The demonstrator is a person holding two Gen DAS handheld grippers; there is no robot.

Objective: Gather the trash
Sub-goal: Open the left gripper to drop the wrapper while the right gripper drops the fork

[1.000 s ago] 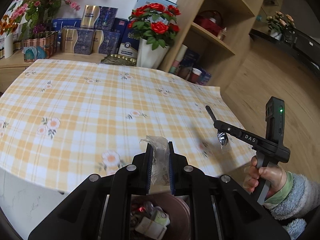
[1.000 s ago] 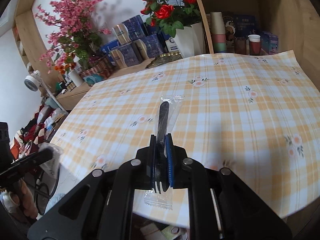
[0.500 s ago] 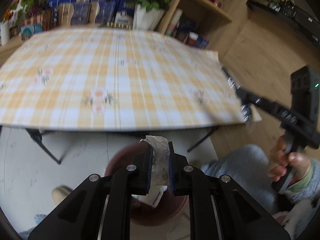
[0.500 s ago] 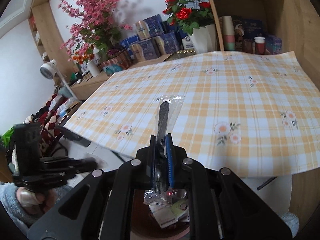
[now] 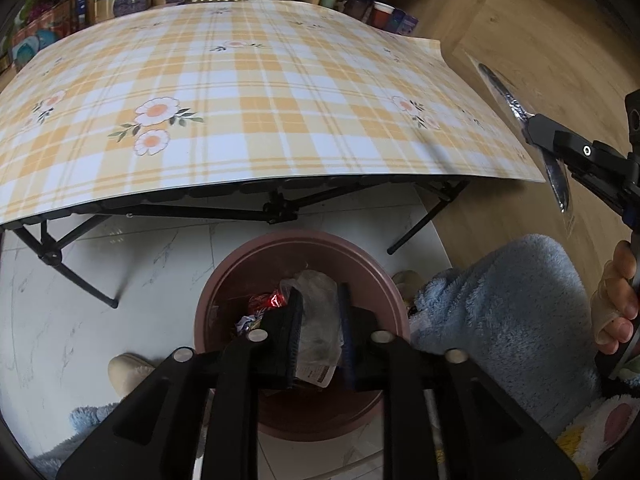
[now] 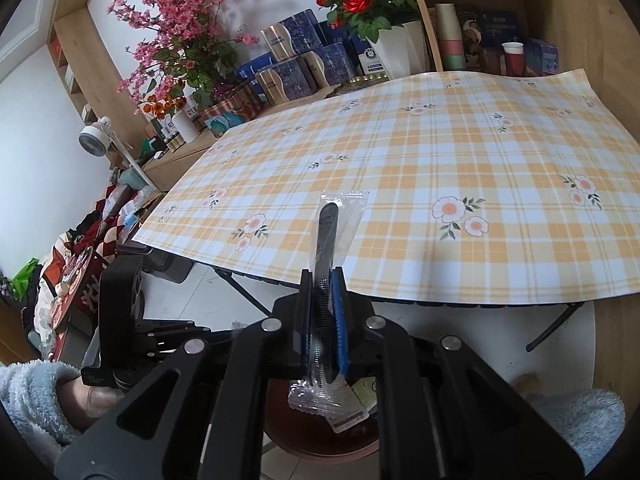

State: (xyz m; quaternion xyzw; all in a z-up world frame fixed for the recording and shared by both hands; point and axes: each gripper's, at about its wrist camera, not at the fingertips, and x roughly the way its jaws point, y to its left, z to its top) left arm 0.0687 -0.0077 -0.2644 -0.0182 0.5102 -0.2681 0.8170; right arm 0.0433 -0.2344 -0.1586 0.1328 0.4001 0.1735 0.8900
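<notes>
My left gripper (image 5: 318,300) is shut on a crumpled clear plastic wrapper (image 5: 316,320) and holds it right above the round maroon trash bin (image 5: 224,280) on the floor; the bin holds several pieces of trash. My right gripper (image 6: 322,280) is shut on a black plastic fork in a clear sealed packet (image 6: 328,240), which sticks out forward and hangs below the jaws, above the same bin (image 6: 280,436). The right gripper with the fork also shows in the left wrist view (image 5: 536,128), to the right of the table.
A folding table with a yellow plaid flowered cloth (image 5: 248,92) stands just beyond the bin, its black legs (image 5: 72,276) nearby. My blue fleece sleeve and lap (image 5: 504,320) lie right of the bin, a slipper (image 5: 128,372) left. Shelves, boxes and flower pots (image 6: 372,4) stand behind.
Both grippers have dropped from table height to below the table edge, over the bin. Each still holds its item.
</notes>
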